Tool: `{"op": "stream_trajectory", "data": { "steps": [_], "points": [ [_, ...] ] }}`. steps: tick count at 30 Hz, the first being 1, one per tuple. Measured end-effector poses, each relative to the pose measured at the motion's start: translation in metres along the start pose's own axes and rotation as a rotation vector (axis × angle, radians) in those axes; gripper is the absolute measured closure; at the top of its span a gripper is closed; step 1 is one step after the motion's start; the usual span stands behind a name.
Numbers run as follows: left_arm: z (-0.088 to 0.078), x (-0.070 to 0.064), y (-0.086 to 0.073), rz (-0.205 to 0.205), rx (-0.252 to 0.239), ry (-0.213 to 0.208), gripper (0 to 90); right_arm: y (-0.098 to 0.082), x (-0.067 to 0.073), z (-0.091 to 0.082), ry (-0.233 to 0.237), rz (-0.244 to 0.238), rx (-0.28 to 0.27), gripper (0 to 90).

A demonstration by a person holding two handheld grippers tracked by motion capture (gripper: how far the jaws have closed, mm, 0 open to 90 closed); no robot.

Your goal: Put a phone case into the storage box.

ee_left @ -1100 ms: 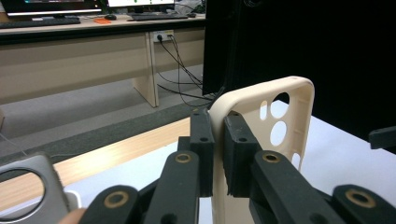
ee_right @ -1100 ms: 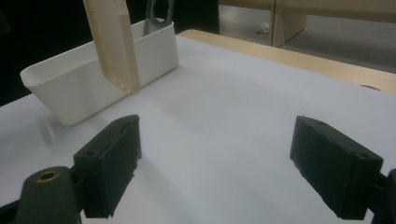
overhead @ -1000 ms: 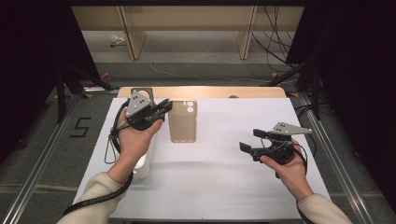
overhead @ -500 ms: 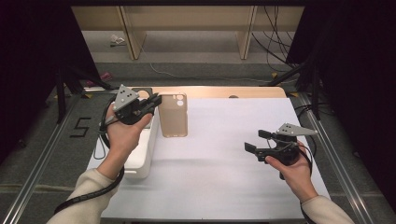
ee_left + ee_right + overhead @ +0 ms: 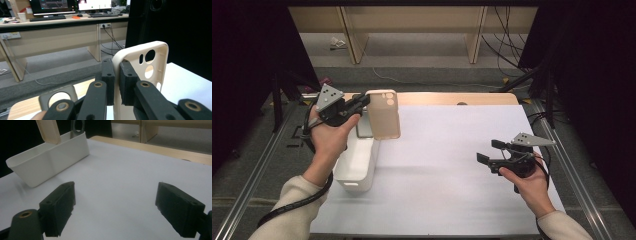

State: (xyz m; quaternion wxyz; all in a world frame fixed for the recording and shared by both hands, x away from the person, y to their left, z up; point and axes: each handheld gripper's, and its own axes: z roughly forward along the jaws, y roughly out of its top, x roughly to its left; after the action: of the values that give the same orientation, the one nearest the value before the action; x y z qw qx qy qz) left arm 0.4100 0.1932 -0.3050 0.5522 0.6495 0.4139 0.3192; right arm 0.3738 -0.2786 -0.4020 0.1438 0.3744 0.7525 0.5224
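Note:
A cream phone case (image 5: 384,115) with camera cut-outs hangs upright in the air, pinched at its long edge by my left gripper (image 5: 364,102), which is shut on it. In the left gripper view the two black jaws of that gripper (image 5: 117,80) clamp the case's rim (image 5: 150,65). The case hovers over the far end of a white rectangular bin (image 5: 357,165). A grey phone case (image 5: 362,127) stands inside that bin, partly hidden behind the cream one. My right gripper (image 5: 487,152) stands open low over the white table at the right, nothing between its jaws (image 5: 116,207).
The white bin (image 5: 47,160) lies along the left edge of the white table sheet (image 5: 452,150). A wooden strip (image 5: 452,98) borders the table's far edge. Desk legs and cables stand on the floor beyond.
My left gripper has carried the cream case leftward and a little up, from over the middle of the table to above the bin. The right gripper has stayed put.

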Motion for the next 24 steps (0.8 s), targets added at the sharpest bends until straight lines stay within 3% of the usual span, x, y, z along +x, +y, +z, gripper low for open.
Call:
{"op": "stream_trajectory", "data": {
  "steps": [13,24],
  "points": [
    [-0.003,0.018,0.007,-0.002,-0.004,0.031,83.7,-0.001,-0.001,0.000,0.004,0.001,0.004,17.5],
    [-0.001,0.033,0.008,0.020,0.004,0.044,83.7,-0.002,-0.001,0.000,0.007,0.001,0.012,18.2]
  ]
}}
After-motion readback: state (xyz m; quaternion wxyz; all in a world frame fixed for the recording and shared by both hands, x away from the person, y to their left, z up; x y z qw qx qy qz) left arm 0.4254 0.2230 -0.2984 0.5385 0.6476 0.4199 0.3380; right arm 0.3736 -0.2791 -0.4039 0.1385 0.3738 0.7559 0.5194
